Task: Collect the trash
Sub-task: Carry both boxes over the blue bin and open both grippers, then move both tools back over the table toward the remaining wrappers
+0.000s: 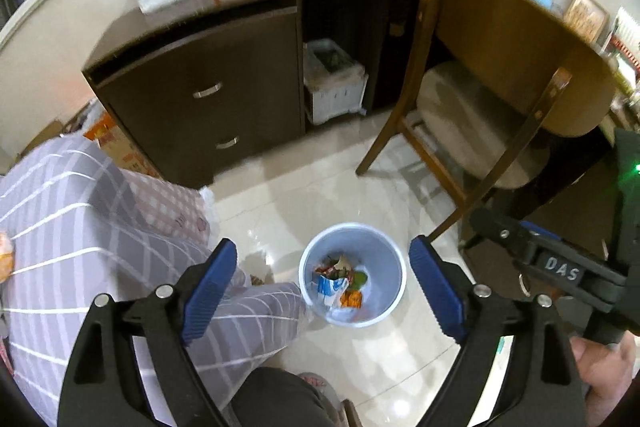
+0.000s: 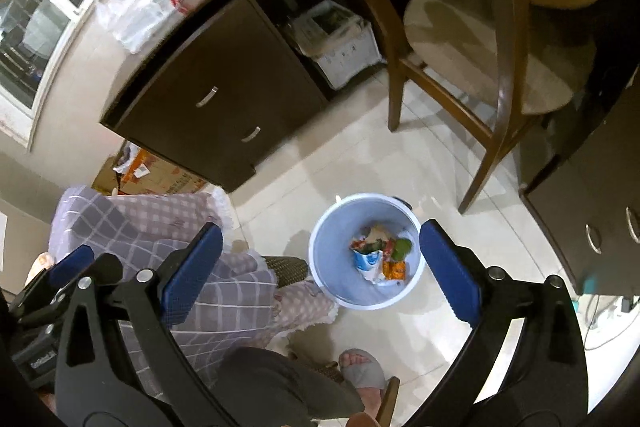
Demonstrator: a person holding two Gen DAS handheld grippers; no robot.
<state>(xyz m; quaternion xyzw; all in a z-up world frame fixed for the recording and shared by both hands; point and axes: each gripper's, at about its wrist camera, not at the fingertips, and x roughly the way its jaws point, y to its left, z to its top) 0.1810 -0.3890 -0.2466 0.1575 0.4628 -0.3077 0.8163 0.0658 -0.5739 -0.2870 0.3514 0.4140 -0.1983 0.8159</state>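
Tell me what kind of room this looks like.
Probably a lived-in home room, perhaps a study or bedroom: a dark brown wooden cabinet with drawers, a wooden chair with a beige cushioned seat, and a small pale blue plastic wastebasket holding wrappers on the glossy tiled floor.

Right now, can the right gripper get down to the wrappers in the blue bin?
Probably yes. The right gripper is open and empty above the blue bin, whose mouth is uncovered, with the wrappers at the bottom. The plaid blanket only touches the rim's left side.
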